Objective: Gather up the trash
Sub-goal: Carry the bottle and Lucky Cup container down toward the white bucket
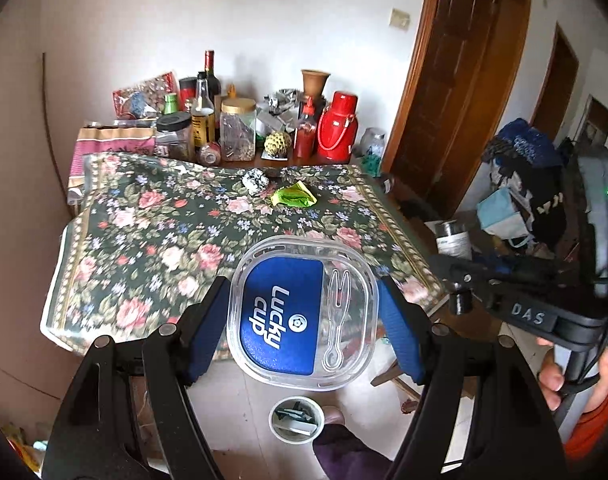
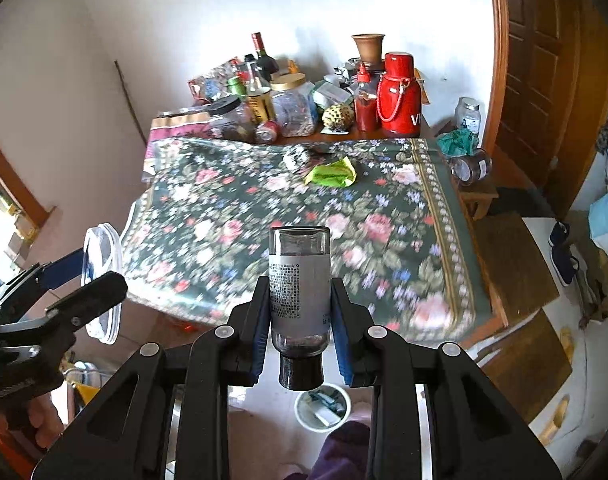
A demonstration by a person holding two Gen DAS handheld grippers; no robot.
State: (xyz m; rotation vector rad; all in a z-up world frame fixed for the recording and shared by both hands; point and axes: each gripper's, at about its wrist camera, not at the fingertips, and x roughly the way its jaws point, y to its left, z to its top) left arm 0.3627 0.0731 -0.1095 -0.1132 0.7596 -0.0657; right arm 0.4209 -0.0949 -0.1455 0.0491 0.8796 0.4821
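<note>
Left wrist view, nearest first: white bin (image 1: 296,420) on the floor at six o'clock, already holding scraps. Just above it, left gripper (image 1: 304,314) with fingers (image 1: 205,320) set wide and pressed on both sides of a clear plastic lid (image 1: 301,312) marked "Lucky cup", small fork moulded in; flat face toward the camera, long axis running six to twelve. Held clear of the surface (image 1: 151,240), at its near edge.

Right wrist view, same order: bin (image 2: 323,406) again at six o'clock, then right gripper (image 2: 299,312), fingers (image 2: 259,320) narrow and clamped on a small glass bottle (image 2: 299,280). Long axis six to twelve, dark cap end toward the bin, base toward the floral cloth.

Carrying step, by the look of it: both pieces lifted, drop-off pending. Next move calls for bringing each over the bin mouth and releasing, bottle cap-first, lid perhaps tilted to fit.

Farther off, around twelve o'clock: green wrapper (image 1: 293,196) and crumpled speckled ball (image 1: 255,181), both yet to collect.
</note>
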